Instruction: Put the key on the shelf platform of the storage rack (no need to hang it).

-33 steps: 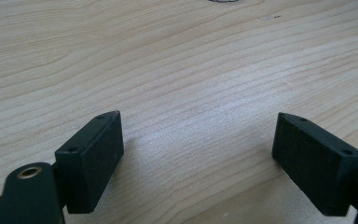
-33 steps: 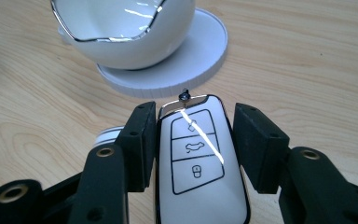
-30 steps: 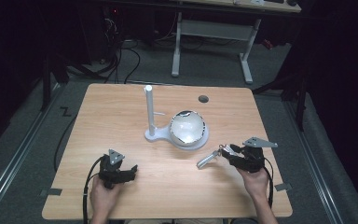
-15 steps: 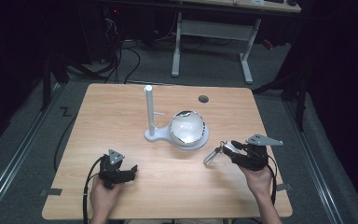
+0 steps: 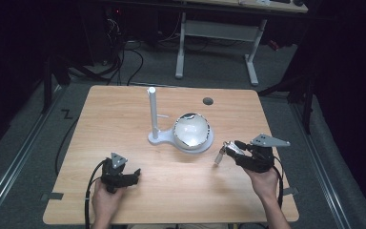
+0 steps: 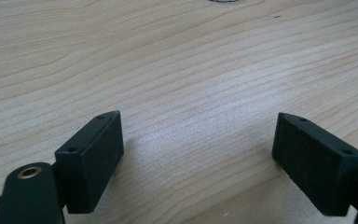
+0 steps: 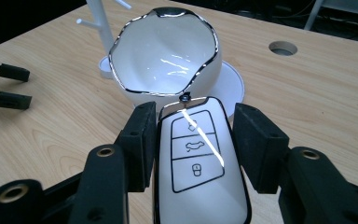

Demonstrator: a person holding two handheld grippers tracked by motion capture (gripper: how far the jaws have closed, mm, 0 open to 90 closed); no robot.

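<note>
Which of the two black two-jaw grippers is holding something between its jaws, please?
The right gripper: its jaws clamp a white car key fob with black-outlined buttons. The left gripper has open jaws over bare wooden table.

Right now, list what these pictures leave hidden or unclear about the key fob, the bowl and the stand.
- Key fob: its lower end is cut off by the bottom edge of the right gripper view; in the high view it is too small to read.
- Bowl: the near wall hides its bottom in the right gripper view; glare washes it out in the high view.
- Stand: the top edge of the right gripper view cuts off its post.
</note>
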